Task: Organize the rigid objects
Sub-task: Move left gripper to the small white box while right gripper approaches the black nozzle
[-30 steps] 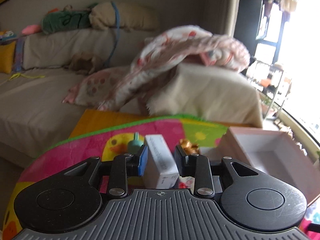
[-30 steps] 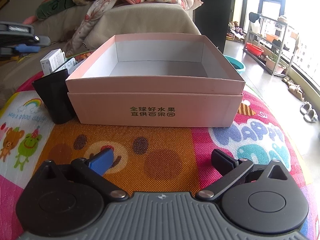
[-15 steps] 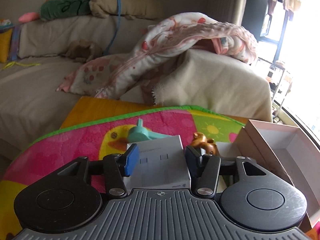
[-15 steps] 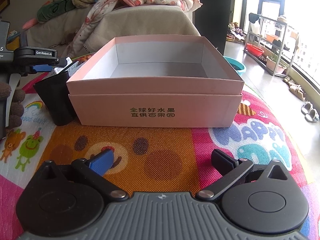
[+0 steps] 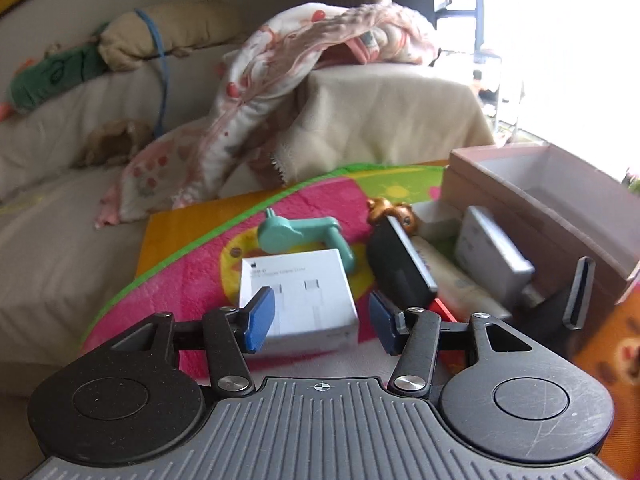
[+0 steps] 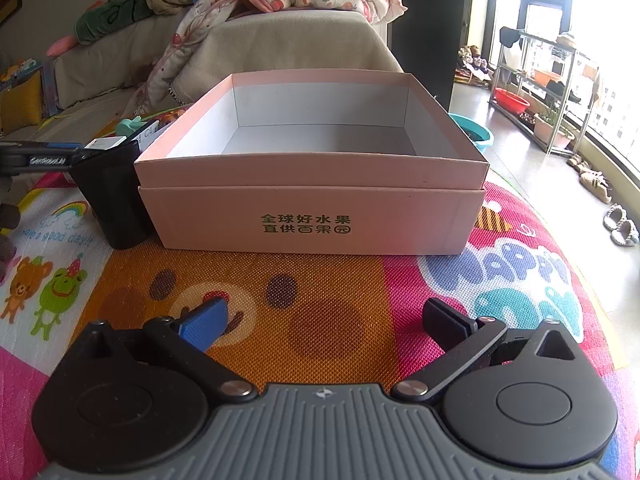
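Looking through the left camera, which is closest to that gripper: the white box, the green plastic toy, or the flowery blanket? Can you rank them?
From the left gripper, nearest first:
1. White box: lying flat on the mat, right at the open fingers, not gripped.
2. Green plastic toy: just behind the box, touching its far edge.
3. Flowery blanket: well beyond the mat, draped over the sofa.

Square cardboard box [image 6: 312,204]: pale pink, white inside, green lettering
Flat carton [image 5: 298,300]: white, grey cable print
Plastic hook [image 5: 296,236]: mint green
Play mat [image 6: 320,300]: orange, pink, cartoon animals
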`<state>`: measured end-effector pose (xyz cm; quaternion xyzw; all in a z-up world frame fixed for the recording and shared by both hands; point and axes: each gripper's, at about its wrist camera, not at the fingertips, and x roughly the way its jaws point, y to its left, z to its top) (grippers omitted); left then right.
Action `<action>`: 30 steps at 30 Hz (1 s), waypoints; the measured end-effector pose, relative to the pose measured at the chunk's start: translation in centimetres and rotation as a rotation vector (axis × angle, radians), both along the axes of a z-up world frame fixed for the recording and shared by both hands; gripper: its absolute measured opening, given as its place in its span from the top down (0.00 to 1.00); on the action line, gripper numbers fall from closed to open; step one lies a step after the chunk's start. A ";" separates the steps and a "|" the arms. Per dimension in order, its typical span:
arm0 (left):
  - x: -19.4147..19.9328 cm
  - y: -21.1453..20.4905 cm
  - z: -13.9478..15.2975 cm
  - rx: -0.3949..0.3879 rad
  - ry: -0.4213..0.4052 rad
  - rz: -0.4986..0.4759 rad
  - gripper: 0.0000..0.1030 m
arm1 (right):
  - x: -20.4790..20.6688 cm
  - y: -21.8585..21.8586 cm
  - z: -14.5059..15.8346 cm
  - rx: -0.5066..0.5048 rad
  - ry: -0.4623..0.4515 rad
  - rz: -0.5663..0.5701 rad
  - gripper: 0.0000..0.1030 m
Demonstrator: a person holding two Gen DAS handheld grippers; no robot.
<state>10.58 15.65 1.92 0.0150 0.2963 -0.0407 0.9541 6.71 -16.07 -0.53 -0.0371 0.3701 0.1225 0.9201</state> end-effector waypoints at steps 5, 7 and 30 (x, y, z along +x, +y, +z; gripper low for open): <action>1.4 3.0 2.5 -0.230 -0.085 0.100 0.46 | 0.0 0.1 0.0 -0.003 -0.001 0.000 0.00; 3.7 4.4 3.0 -0.351 -0.058 0.153 0.46 | 0.0 0.1 0.0 -0.004 -0.001 0.000 0.00; -3.0 3.4 -1.6 -0.477 0.215 0.009 0.71 | -3.6 1.0 2.7 0.087 -0.145 0.183 0.04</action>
